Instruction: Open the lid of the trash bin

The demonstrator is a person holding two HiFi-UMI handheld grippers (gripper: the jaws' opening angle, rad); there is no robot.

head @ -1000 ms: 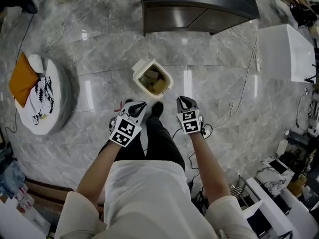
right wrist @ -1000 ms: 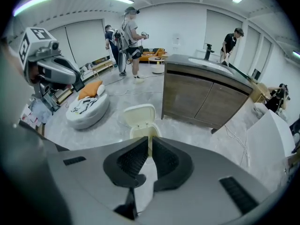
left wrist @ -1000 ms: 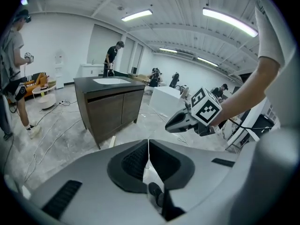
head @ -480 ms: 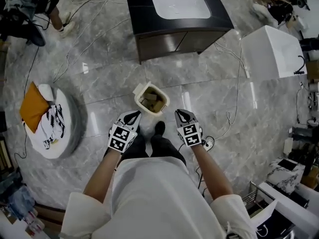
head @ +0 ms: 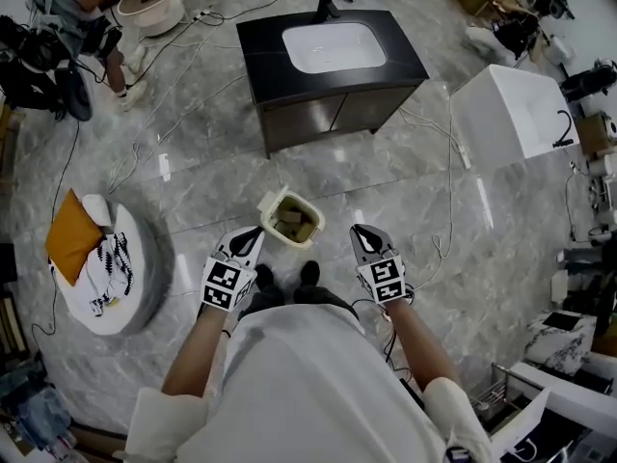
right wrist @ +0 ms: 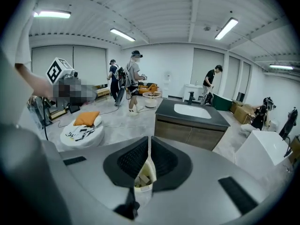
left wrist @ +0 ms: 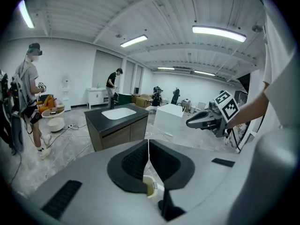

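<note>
A small cream trash bin stands on the marble floor just ahead of the person's feet, its top uncovered and brownish scraps showing inside. My left gripper hangs to the bin's near left, shut and holding nothing. My right gripper hangs to its near right, also shut and holding nothing. Neither touches the bin. In the left gripper view the left gripper has its pads together, with the bin showing below them. In the right gripper view the right gripper is likewise pressed together above the bin.
A dark cabinet with a white sink stands beyond the bin. A round white pouf with an orange cushion lies at the left, a white box at the right. Cables trail over the floor. People stand at the far left.
The head view has risen and pulled back, so the bin looks smaller and more of the room shows. Both grippers have stayed shut on either side of the bin, slightly further apart.
</note>
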